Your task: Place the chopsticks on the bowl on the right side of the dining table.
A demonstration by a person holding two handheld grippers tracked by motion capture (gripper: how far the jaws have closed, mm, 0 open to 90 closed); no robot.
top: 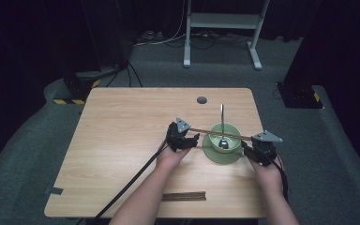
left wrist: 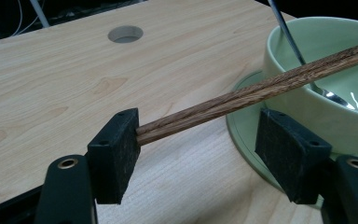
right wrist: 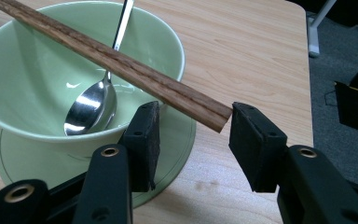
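Spoon [right wrist: 91,105] in green bowl [right wrist: 37,56]; chopsticks [right wrist: 121,65] across rim; both tongs released.

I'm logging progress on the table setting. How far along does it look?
Done: the bowl sits on its plate with a spoon inside. In hand: a pair of chopsticks lies across the bowl's rim, each end between the open fingers of the left gripper and right gripper, touching one pad each but not clamped. Left: probably backing both grippers away; a second pair lies near the table's front edge.
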